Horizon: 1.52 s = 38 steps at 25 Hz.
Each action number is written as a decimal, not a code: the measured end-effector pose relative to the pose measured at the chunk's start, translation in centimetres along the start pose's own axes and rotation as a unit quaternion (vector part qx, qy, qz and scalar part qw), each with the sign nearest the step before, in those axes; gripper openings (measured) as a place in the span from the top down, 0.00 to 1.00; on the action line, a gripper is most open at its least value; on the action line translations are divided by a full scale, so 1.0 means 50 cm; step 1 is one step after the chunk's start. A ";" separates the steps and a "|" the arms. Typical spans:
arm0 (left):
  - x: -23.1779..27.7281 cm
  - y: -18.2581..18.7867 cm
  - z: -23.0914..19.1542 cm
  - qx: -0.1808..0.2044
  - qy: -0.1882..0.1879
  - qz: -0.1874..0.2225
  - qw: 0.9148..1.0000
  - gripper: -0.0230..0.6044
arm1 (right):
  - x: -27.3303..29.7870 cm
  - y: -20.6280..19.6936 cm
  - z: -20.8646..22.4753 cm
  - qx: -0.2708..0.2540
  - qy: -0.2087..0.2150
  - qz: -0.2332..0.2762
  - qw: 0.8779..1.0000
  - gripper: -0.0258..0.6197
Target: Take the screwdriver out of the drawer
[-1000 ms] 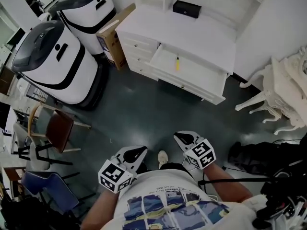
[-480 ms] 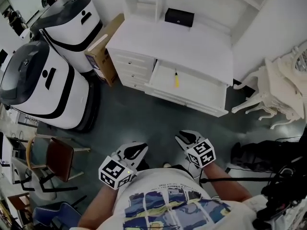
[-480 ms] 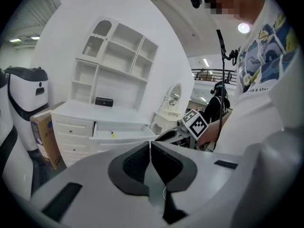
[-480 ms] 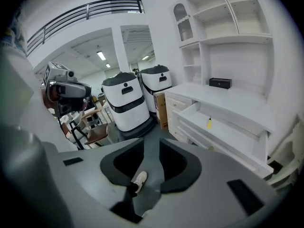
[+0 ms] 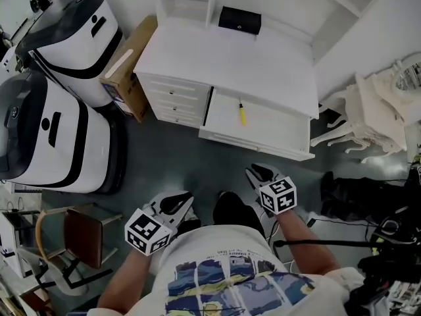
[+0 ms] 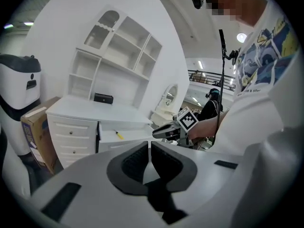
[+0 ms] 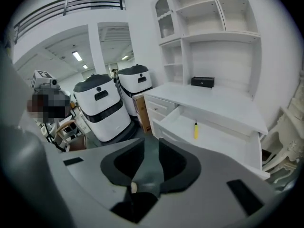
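A yellow-handled screwdriver lies alone in the open white drawer of the white desk. The drawer sticks out toward me. Both grippers hang over the dark floor, well short of the drawer. My left gripper has its pads almost touching and nothing between them. My right gripper points at the drawer; its jaws stand apart, are closing, and hold nothing. The screwdriver also shows in the right gripper view, and smaller in the left gripper view.
Two large white-and-black machines stand left of the desk, with a cardboard box leaning between. A small black box sits on the desk. A white ornate chair stands right; a black bag and cables lie nearby.
I have stepped closer to the desk, and both grippers came forward with me. The drawer now lies nearer in the head view.
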State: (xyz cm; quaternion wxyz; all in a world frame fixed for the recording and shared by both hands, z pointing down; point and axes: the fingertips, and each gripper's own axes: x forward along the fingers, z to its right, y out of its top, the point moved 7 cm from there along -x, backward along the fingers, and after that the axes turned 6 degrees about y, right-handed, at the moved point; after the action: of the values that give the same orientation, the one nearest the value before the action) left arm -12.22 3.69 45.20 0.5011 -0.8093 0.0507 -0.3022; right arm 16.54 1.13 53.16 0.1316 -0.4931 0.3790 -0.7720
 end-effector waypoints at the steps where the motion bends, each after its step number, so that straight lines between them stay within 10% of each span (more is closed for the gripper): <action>1: 0.009 0.006 -0.013 -0.004 0.001 -0.001 1.000 0.94 | 0.013 0.011 0.025 0.004 -0.006 0.000 1.000 0.79; 17: 0.245 0.227 -0.156 0.000 0.051 -0.020 0.999 0.94 | 0.354 0.091 0.422 0.033 -0.008 -0.095 0.995 0.74; 38: 0.326 0.305 -0.226 -0.043 0.143 -0.041 0.988 0.94 | 0.557 0.018 0.536 0.045 -0.031 -0.210 0.976 0.73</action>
State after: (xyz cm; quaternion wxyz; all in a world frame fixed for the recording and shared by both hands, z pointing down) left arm -1.70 -18.93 43.06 0.4408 -0.7800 0.1019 -0.4324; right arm 26.10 -27.76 77.02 0.0003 -0.5790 0.2279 -0.7829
